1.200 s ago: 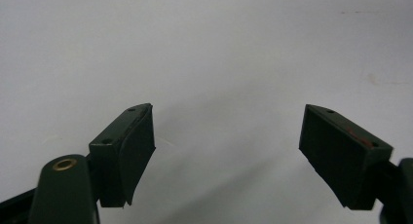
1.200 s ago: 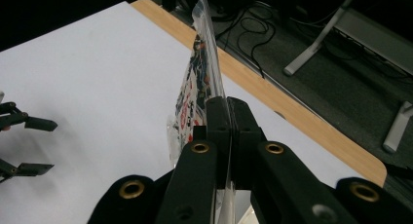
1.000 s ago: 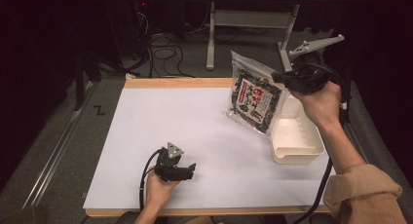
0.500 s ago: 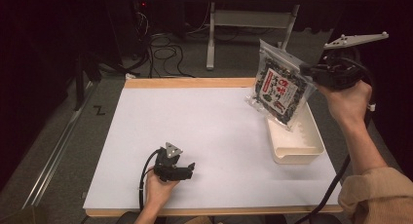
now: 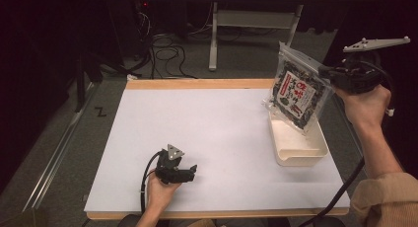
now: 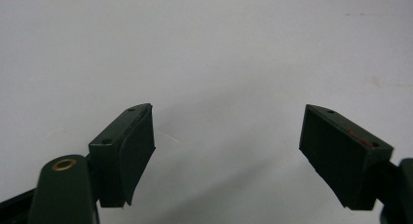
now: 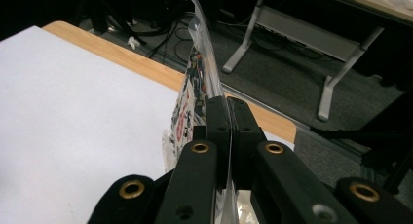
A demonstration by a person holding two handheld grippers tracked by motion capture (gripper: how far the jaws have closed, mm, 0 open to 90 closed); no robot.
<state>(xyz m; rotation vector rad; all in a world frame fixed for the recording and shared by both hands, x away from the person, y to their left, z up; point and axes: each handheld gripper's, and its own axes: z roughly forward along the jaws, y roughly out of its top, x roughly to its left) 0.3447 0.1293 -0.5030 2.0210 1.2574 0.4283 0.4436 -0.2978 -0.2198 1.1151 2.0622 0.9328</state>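
White paper covers our table [image 5: 222, 133], and past its far wooden edge we see a dark floor with cables and a metal stand.

Closest to us, our left hand [image 5: 160, 187] rests on the paper near the front edge. It holds the left gripper [image 5: 190, 171], which lies low and points to the right. Its jaws are spread wide with nothing between them.

Farther back on the right sits a white tray [image 5: 315, 155], near the table's right edge. It looks empty, but the bag hides part of it.

Above the tray hangs a clear snack bag [image 5: 297, 96] with dark bits inside and a red and white label. Our right gripper [image 5: 323, 70] pinches it by its upper right edge, jaws pressed tight on the plastic. The bag tilts, and its bottom corner dips down toward the tray. We cannot tell if it touches.

Our right hand [image 5: 367, 106] is lifted high off the table, past the right edge. The arm reaches up and forward, and the gripper points to the left.

What could go wrong? We think the bag could slip, because the jaws hold only a thin, smooth edge and the full bag hangs from it. If it swings, it could bump the tray wall and push the tray, or land half outside it.
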